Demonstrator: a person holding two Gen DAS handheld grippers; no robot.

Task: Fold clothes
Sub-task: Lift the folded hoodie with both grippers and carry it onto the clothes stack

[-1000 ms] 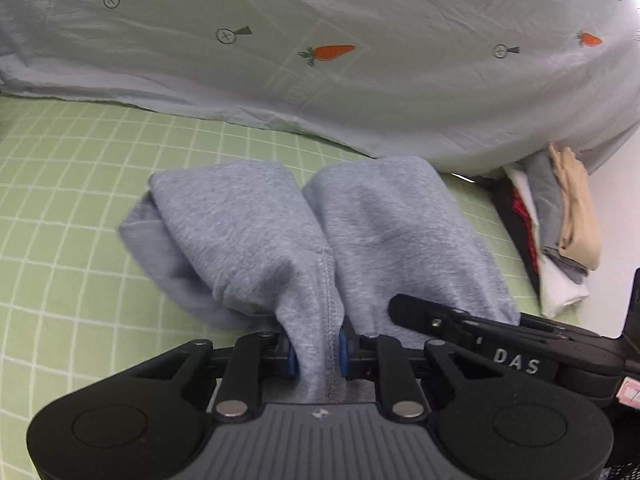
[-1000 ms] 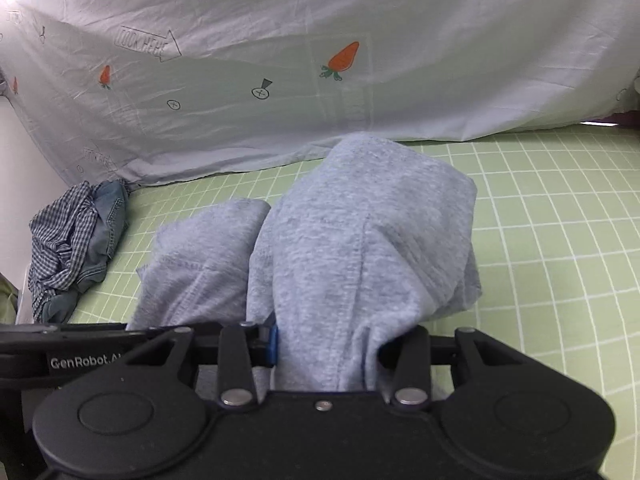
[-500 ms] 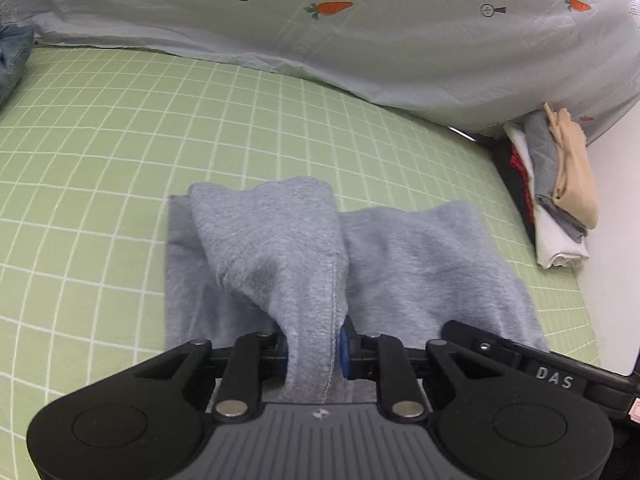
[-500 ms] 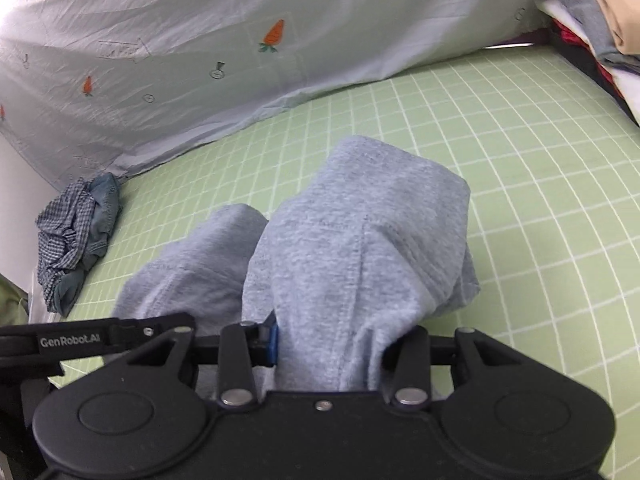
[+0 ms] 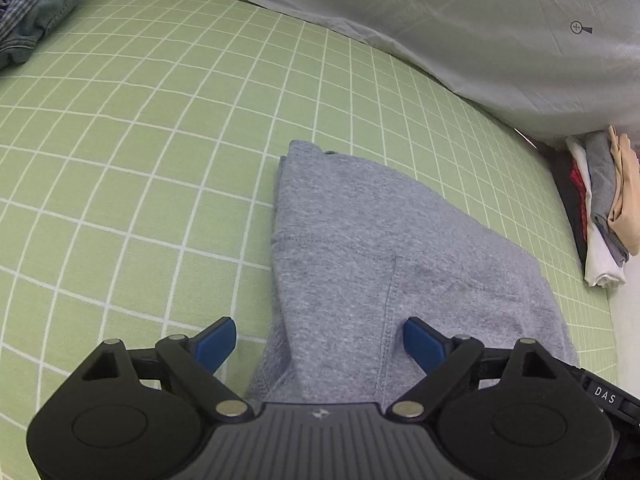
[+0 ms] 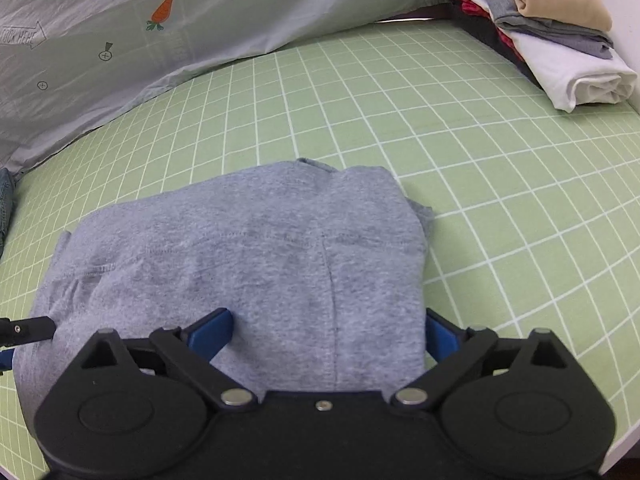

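Note:
A grey knit garment (image 5: pixel 384 248) lies folded flat on the green checked sheet (image 5: pixel 140 120). My left gripper (image 5: pixel 318 340) is open over the garment's near left corner, its blue pads spread wide and clear of the cloth. In the right wrist view the same garment (image 6: pixel 260 252) fills the middle, and my right gripper (image 6: pixel 326 330) is open over its near right edge. The tip of the left gripper shows at that view's left edge.
A stack of folded clothes (image 6: pixel 560 32) sits at the right end of the bed, also in the left wrist view as the stack (image 5: pixel 600 204). A crumpled checked and denim heap (image 5: pixel 32 12) lies far left. A pale carrot-print cloth (image 5: pixel 480 20) hangs behind.
Both grippers carried the held grey cloth forward and down over the rest of the garment, then opened and let go. The garment now lies flat in a folded rectangle.

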